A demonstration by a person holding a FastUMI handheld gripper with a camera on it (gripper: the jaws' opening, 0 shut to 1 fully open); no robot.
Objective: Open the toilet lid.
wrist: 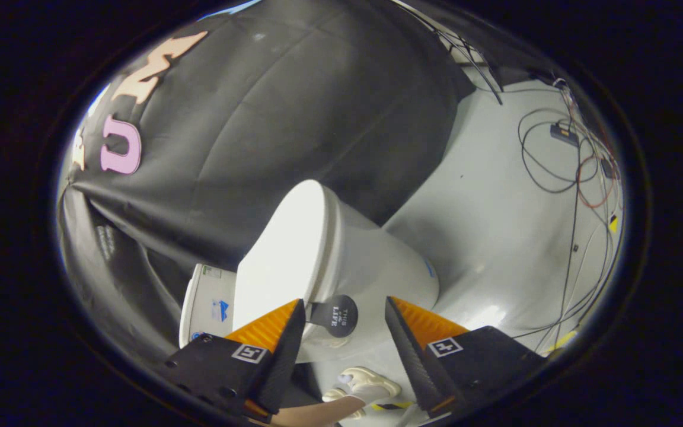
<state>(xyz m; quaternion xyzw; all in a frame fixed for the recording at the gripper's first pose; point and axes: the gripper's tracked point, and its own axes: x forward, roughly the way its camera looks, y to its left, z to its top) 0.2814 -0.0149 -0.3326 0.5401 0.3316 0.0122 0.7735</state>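
Note:
The white toilet stands on the floor just ahead of my fingers, seen tilted. Its lid (285, 255) lies down flat on the bowl (389, 267). A round black tab (338, 315) sticks out from the lid's edge. My gripper (344, 301) is open, and the tab sits in the gap between the two fingertips. Neither finger touches the tab. The left finger (276, 338) overlaps the lid's near edge in the view.
The toilet's tank (202, 302) is beside the left finger. Black cloth (294, 107) hangs behind the toilet. Loose cables (561, 166) trail over the pale grey floor (495, 225) beyond the bowl. A person's shoe (371, 385) and leg show below, between the fingers.

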